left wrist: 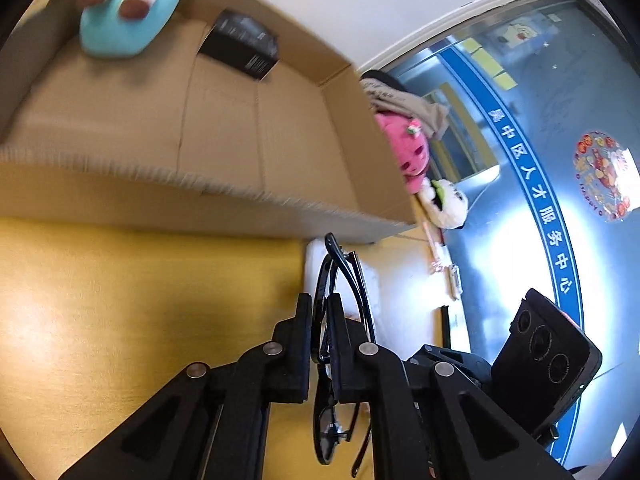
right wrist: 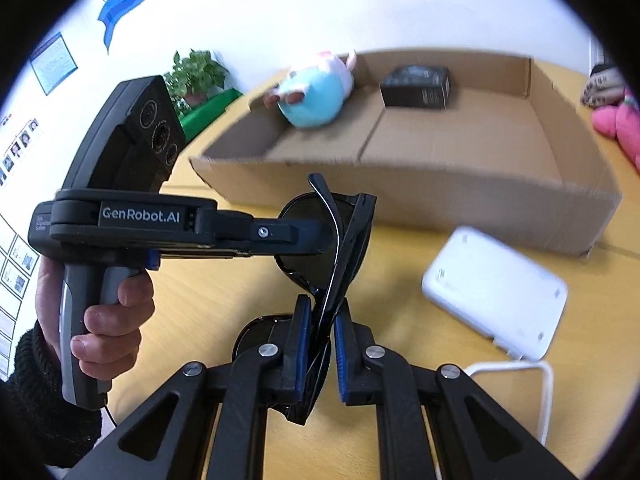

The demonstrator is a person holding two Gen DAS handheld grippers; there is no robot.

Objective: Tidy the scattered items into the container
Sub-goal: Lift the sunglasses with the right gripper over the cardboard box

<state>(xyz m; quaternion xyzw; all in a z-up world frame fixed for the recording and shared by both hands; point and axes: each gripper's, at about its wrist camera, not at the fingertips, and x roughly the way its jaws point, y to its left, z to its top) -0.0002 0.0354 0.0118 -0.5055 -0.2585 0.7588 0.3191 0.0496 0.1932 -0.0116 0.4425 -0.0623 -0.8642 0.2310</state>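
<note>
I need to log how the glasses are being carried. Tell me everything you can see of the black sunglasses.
The black sunglasses are folded, with a glossy, plastic-looking frame and dark lenses. They stand roughly on edge above the yellow table, in front of the cardboard box. Both grippers clamp them: the left gripper from the side on one lens end, the right gripper from below.

sunglasses (right wrist: 320,240): black, folded, held above worktop | cardboard box (right wrist: 420,184): open, holding blue plush (right wrist: 316,96), black carton (right wrist: 416,86)
</note>
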